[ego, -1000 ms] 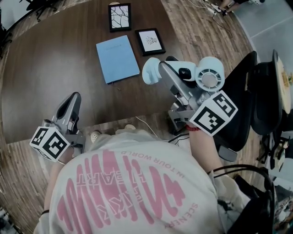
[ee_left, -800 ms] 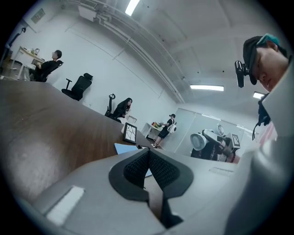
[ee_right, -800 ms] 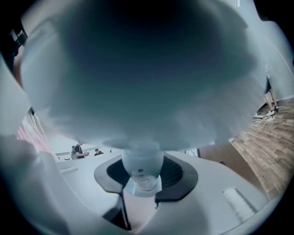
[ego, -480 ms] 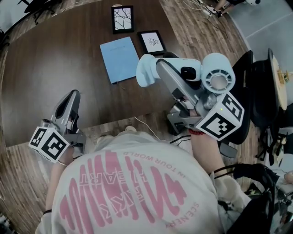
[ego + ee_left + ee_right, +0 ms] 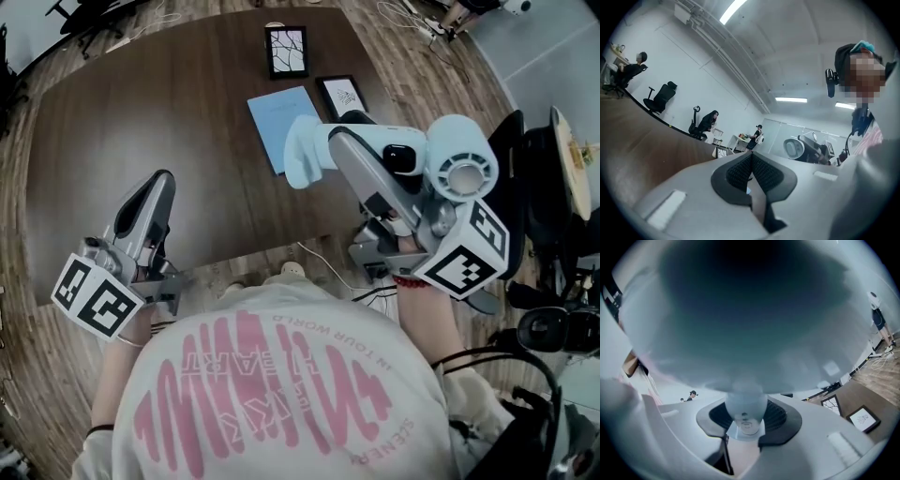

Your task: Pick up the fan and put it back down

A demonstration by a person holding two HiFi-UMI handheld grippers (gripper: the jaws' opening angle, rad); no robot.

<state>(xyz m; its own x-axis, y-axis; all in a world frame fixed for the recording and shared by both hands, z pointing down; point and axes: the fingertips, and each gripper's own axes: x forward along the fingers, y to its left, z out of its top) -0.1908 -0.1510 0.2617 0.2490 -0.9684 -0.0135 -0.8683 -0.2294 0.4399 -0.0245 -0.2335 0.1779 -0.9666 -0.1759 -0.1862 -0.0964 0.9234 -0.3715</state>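
Note:
The pale blue fan [image 5: 450,159] hangs in the air over the table's near right corner, lying on its side. Its round head points right and its foot [image 5: 305,150] points left. My right gripper [image 5: 349,142] is shut on the fan's neck. In the right gripper view the neck [image 5: 746,408] sits pinched between the two dark pads, and the fan's body fills the top of that view. My left gripper [image 5: 152,199] floats near the table's front edge at the left, shut with nothing in it; its pads [image 5: 761,172] meet.
On the dark wooden table [image 5: 141,112] lie a blue notebook [image 5: 279,120] and two framed pictures [image 5: 286,52] [image 5: 342,96] at the far side. A black chair [image 5: 511,159] stands at the right. A white cable [image 5: 328,267] trails on the floor by my feet.
The right gripper has carried the fan upward and a little to the right. The left gripper has risen too. The grip on the fan is unchanged.

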